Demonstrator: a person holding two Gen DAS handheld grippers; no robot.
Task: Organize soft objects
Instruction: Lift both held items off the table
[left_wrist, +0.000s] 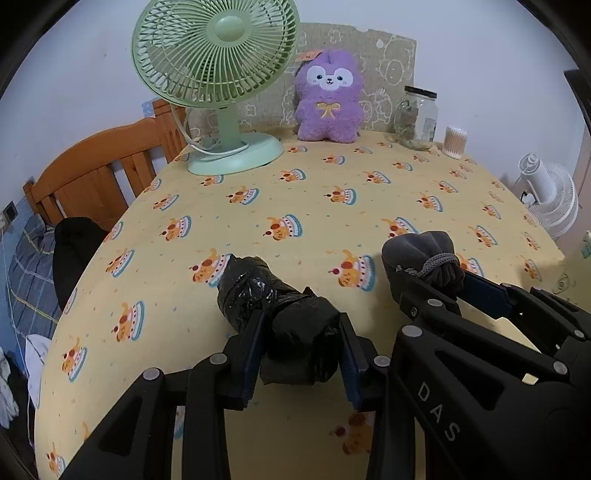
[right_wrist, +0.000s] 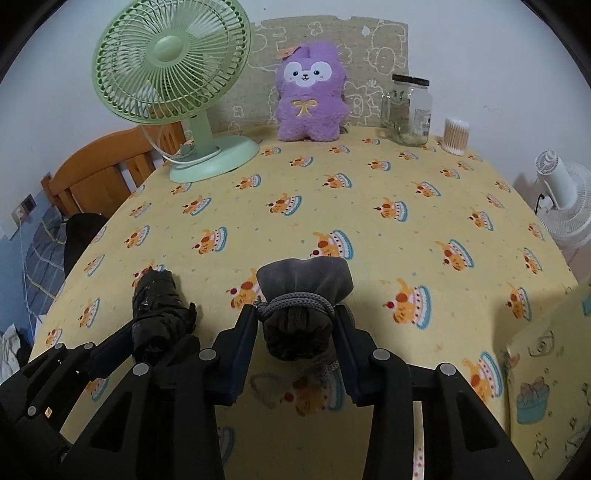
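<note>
- Left wrist view: the left gripper (left_wrist: 299, 347) pinches a black bundle (left_wrist: 280, 310) across its middle, low over the yellow-clothed counter (left_wrist: 332, 199).
- Right gripper (right_wrist: 295, 332) pinches a grey pouch (right_wrist: 303, 295) just below its cord-tied neck, likely so nothing inside spills.
- Both soft things sit side by side near the front edge, probably held for moving together.
- Pouch contents are hidden.
- A jar (right_wrist: 408, 110) at the back looks mostly empty beside a plush (right_wrist: 308, 99).
</note>
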